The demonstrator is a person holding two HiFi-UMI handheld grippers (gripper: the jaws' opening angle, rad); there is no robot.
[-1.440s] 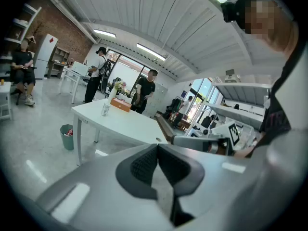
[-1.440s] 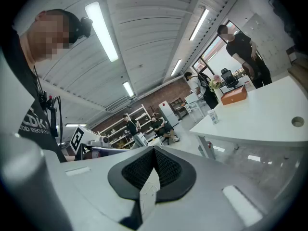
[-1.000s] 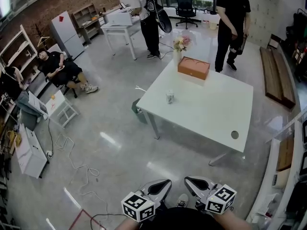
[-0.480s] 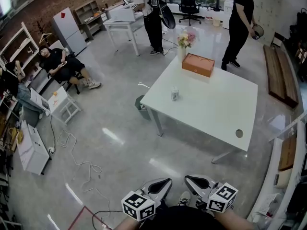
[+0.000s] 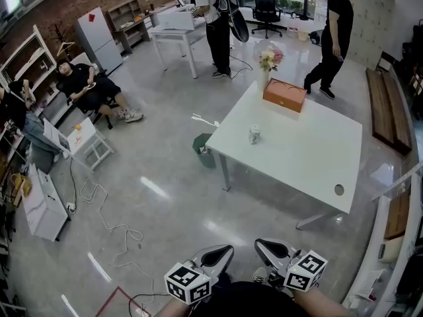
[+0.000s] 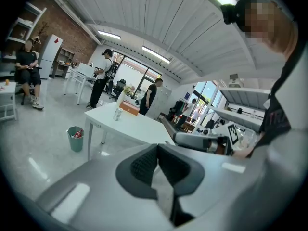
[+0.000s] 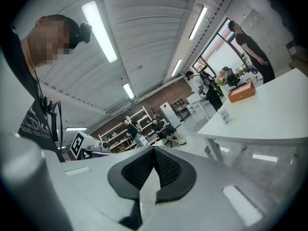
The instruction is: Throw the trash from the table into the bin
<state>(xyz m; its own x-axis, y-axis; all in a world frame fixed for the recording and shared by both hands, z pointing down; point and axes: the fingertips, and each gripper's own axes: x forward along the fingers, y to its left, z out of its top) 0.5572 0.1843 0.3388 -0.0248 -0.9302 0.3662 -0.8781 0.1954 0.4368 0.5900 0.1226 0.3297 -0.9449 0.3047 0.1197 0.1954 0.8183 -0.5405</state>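
A small crumpled cup or can (image 5: 254, 135) stands near the left edge of the white table (image 5: 310, 170). It also shows in the left gripper view as the can (image 6: 117, 114) and in the right gripper view as the can (image 7: 224, 116). A green bin (image 5: 203, 149) with trash inside sits on the floor by the table's left corner; the left gripper view shows the bin (image 6: 75, 138). My left gripper (image 5: 227, 249) and right gripper (image 5: 260, 246) are held close to my body, far from the table. Both are shut with nothing between the pads, as seen on the left gripper (image 6: 157, 149) and the right gripper (image 7: 154, 152).
An orange box (image 5: 285, 94) and a vase of flowers (image 5: 269, 61) stand at the table's far end. Two people stand beyond the table, others sit at the left by shelves. A cable (image 5: 109, 226) trails over the floor at the left. A bench (image 5: 386, 114) lies at the right.
The table, can and bin have slid right and down in the head view and look slightly nearer. The person in black at the back walked to the right. Both grippers stay shut.
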